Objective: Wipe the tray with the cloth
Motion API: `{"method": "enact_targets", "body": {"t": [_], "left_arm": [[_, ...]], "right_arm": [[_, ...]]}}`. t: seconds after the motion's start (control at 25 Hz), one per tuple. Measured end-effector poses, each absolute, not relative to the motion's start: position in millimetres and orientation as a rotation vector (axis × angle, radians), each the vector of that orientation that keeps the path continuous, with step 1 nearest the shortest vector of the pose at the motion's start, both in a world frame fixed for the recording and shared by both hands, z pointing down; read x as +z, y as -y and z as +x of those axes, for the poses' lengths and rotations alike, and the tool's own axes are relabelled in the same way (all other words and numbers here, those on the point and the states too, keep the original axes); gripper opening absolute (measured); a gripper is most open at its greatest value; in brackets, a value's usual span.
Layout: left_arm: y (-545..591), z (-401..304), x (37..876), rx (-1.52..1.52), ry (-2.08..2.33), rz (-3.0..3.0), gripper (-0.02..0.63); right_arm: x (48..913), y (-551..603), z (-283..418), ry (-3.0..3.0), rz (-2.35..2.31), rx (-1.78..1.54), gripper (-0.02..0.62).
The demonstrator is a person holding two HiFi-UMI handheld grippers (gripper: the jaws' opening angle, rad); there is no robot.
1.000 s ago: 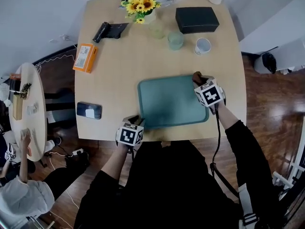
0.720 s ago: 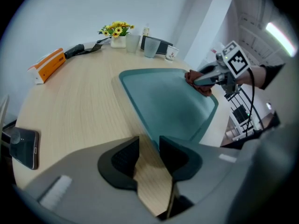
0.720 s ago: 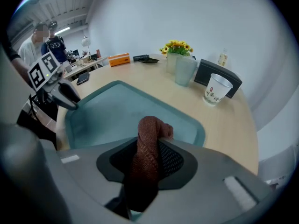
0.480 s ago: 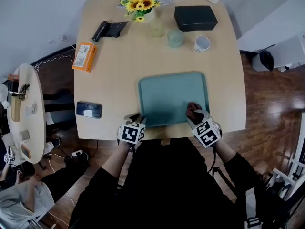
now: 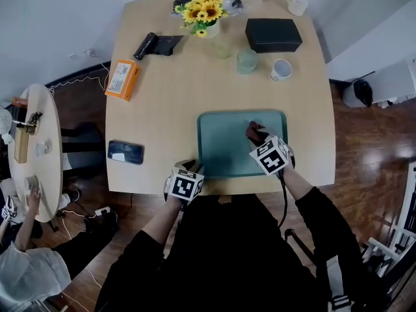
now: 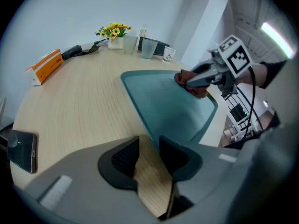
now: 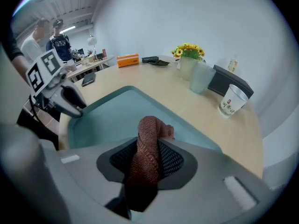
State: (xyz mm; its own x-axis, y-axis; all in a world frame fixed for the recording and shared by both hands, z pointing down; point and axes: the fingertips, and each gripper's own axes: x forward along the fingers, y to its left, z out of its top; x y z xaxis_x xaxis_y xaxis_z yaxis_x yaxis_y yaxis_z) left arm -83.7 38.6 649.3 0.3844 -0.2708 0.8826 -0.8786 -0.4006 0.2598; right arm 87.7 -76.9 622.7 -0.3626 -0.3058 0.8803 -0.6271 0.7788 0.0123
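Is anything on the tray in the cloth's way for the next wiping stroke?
Nothing visible. The tray is bare around the cloth, which the right gripper pinches. The left gripper sits open at the tray's near left corner, off the wiping area.

The tray [image 5: 224, 149] is looking like smooth, matt plastic. The cloth [image 7: 148, 146] is looking rough and woven. The table [image 5: 170, 99] is showing smooth, pale wood.
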Motion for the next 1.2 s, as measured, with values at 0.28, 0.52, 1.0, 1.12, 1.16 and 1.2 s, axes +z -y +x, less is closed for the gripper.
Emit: {"method": "enact_targets", "body": {"t": [0.28,0.52,1.0,1.12,1.16,1.2], "left_arm": [[-36,-82,649,0.994,1.001,1.878,0.118],[-37,-85,649,0.987,1.012,1.863,0.117],[-38,-84,649,0.989,1.003,1.871,0.118],[-37,-84,649,0.985,1.001,1.875,0.118],[-37,-83,649,0.984,1.0,1.877,0.118],[-38,-83,649,0.983,0.999,1.877,0.118]], "right_arm": [[617,154,81,1.931,0.72,0.386,0.114],[621,117,78,1.952,0.644,0.376,0.114],[616,-50,59,2.032,0.393,0.357,0.114],[618,-55,49,2.033,0.346,0.307,0.114],[620,-52,45,2.032,0.337,0.299,0.114],[621,-45,40,2.03,0.329,0.29,0.114]]}}
